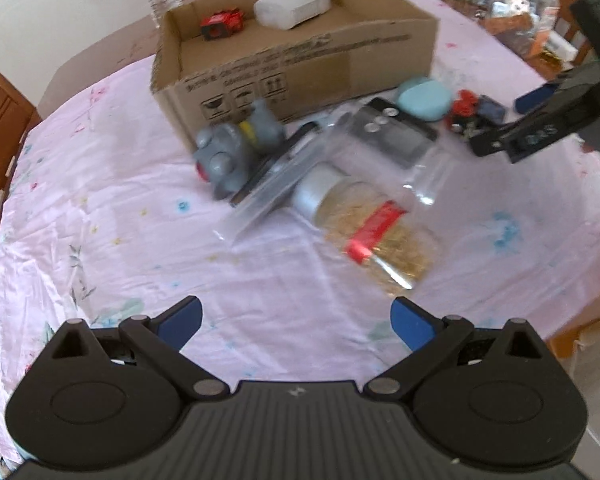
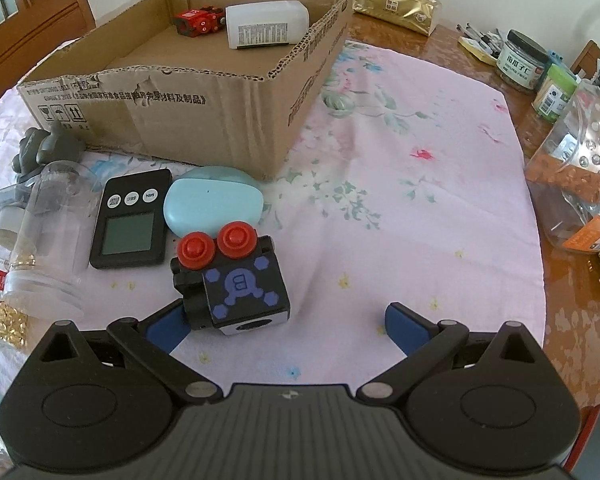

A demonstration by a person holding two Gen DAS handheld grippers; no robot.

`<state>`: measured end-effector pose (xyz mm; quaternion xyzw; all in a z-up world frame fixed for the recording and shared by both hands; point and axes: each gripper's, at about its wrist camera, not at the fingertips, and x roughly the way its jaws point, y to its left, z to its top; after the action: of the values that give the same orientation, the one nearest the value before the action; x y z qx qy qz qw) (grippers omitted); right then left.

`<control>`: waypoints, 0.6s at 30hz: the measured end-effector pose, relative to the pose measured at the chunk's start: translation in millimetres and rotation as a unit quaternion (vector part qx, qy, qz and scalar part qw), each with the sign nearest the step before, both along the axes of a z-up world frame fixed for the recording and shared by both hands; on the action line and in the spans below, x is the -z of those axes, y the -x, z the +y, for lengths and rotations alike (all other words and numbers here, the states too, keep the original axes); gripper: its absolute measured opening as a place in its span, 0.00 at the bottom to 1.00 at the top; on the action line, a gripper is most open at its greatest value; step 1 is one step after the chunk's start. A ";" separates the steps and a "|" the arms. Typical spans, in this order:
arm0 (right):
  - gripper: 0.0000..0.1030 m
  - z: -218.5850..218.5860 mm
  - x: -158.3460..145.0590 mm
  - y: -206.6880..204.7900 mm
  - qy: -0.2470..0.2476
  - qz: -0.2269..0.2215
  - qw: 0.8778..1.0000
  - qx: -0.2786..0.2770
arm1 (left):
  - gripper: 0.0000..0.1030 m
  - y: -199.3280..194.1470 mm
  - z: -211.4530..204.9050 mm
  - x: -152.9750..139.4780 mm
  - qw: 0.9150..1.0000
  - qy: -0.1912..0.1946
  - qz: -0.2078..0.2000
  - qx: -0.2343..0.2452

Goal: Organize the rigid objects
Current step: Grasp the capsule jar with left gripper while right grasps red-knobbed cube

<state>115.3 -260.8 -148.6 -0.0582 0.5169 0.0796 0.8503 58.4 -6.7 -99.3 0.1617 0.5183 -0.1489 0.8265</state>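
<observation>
Right gripper (image 2: 284,320) spread wide, empty, closing in on cube toy (image 2: 236,284).

Left gripper (image 1: 296,322) also spread, empty, hovering over bare pink tablecloth (image 1: 140,240), well short of the clutter. Cube toy with two red knobs just ahead of right gripper, offset toward its left finger (image 2: 168,326), nearly touching; not centred between the jaws, so probably needs a leftward shift before closing. Knobs pointing away, toward cardboard box (image 2: 204,120). Beyond the toy: black timer (image 2: 130,218), light-blue case (image 2: 212,208). Box already holding red toy (image 2: 198,22) and white bottle (image 2: 266,24). Right hand clearly nearer.
</observation>
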 end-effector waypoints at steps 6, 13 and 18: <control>1.00 1.2 -0.4 -2.7 0.001 0.004 1.000 0.010 | 0.97 -10.9 -10.0 4.7 0.999 0.032 0.006 0.032; 1.00 3.0 -0.4 -5.3 0.002 0.007 1.000 0.016 | 0.97 -11.2 -25.5 10.7 0.995 0.068 0.009 0.075; 1.00 2.6 -0.2 -3.5 0.002 0.003 1.000 0.017 | 0.97 -11.9 -33.8 12.7 0.993 0.076 0.005 0.085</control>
<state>118.8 -258.2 -148.4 -0.0505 0.5205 0.0643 0.8500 70.3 -40.6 -112.0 0.1411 0.4943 -0.2586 0.8179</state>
